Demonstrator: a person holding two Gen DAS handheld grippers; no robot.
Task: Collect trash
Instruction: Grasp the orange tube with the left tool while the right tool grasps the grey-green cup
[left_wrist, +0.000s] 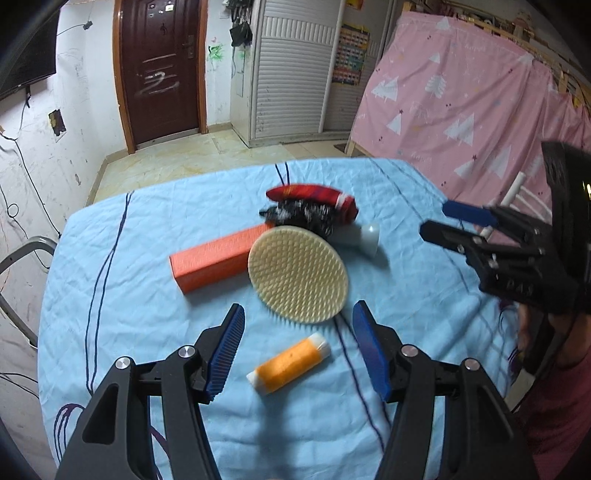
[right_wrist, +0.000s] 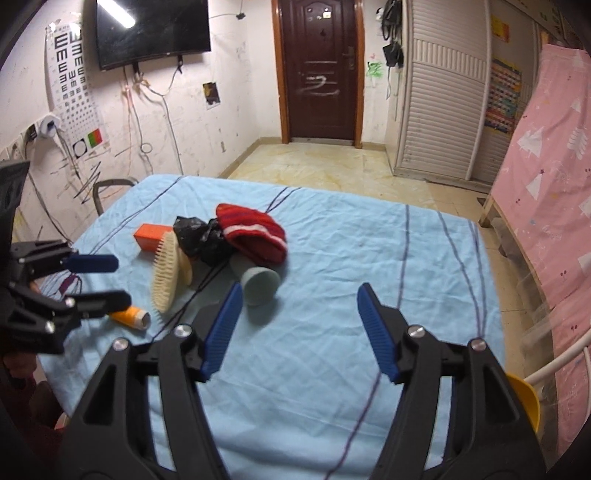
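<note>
A small orange tube with white ends (left_wrist: 289, 363) lies on the blue tablecloth (left_wrist: 129, 295) between the open fingers of my left gripper (left_wrist: 298, 325). Beyond it are a cream round brush (left_wrist: 297, 274), an orange box (left_wrist: 214, 261), a crumpled black bag (left_wrist: 303, 214), a red knitted cloth (left_wrist: 314, 197) and a grey cup on its side (left_wrist: 364, 238). My right gripper (right_wrist: 300, 325) is open and empty above bare cloth, right of the grey cup (right_wrist: 258, 282). The right wrist view also shows the tube (right_wrist: 131, 317), brush (right_wrist: 166, 273), black bag (right_wrist: 201, 236) and red cloth (right_wrist: 255, 232).
The right gripper shows at the right edge of the left wrist view (left_wrist: 498, 243); the left gripper shows at the left of the right wrist view (right_wrist: 66, 291). A pink-draped bed frame (right_wrist: 546, 206) stands right of the table. A yellow object (right_wrist: 524, 398) sits at the table's right edge.
</note>
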